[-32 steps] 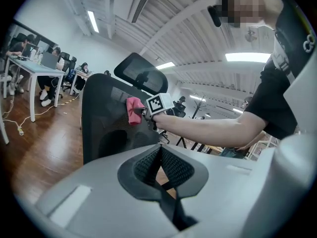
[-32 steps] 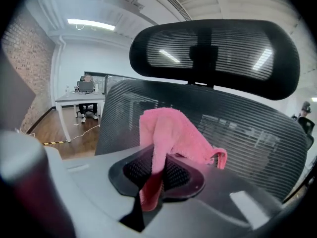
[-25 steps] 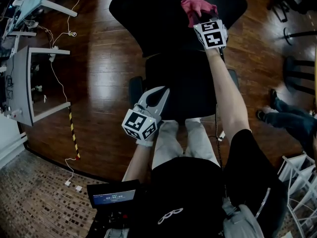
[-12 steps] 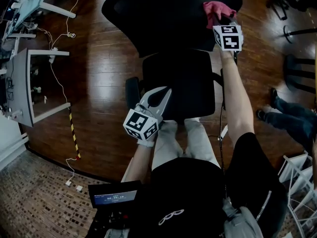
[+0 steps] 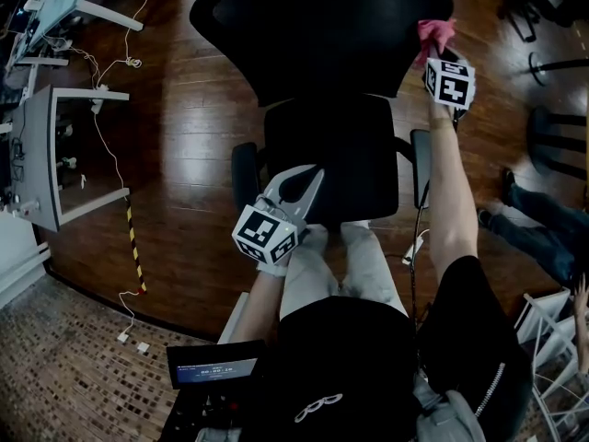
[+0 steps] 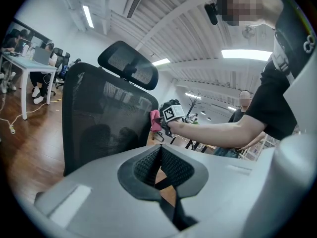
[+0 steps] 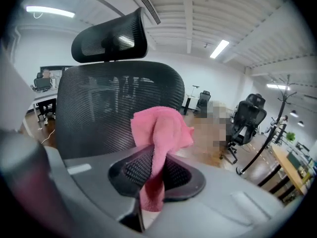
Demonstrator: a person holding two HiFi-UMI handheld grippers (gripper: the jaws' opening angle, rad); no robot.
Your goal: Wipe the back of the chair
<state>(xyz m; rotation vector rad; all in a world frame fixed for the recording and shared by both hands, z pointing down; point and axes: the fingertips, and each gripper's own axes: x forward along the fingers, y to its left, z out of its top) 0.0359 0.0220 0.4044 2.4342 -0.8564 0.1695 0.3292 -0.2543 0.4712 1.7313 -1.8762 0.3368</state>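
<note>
Filling the upper middle of the head view, the black mesh office chair (image 5: 322,26) stands on the dark wooden plank floor (image 5: 184,164) with its curved backrest towards the person in a black top (image 5: 340,366), whose chest bears a white looped emblem without words. A small screen (image 5: 212,368) at the bottom edge shows a row of digits too small to read, and the only other markings are the black-and-white squares on each gripper's cube. The right gripper (image 7: 156,170) is clamped on the crumpled pink cloth (image 7: 161,128), which bunches up above its jaws and hangs through below them. In the head view that cloth is pressed at the far right edge of the backrest, near its top. The left gripper (image 5: 293,180) hovers low over the chair's seat, well apart from the backrest, its jaws brought together with nothing between them. A second ago the cloth sat nearer the middle of the backrest's top; it has since slid sideways to the right rim, the right arm stretching out with it, while the left gripper has hardly shifted.
</note>
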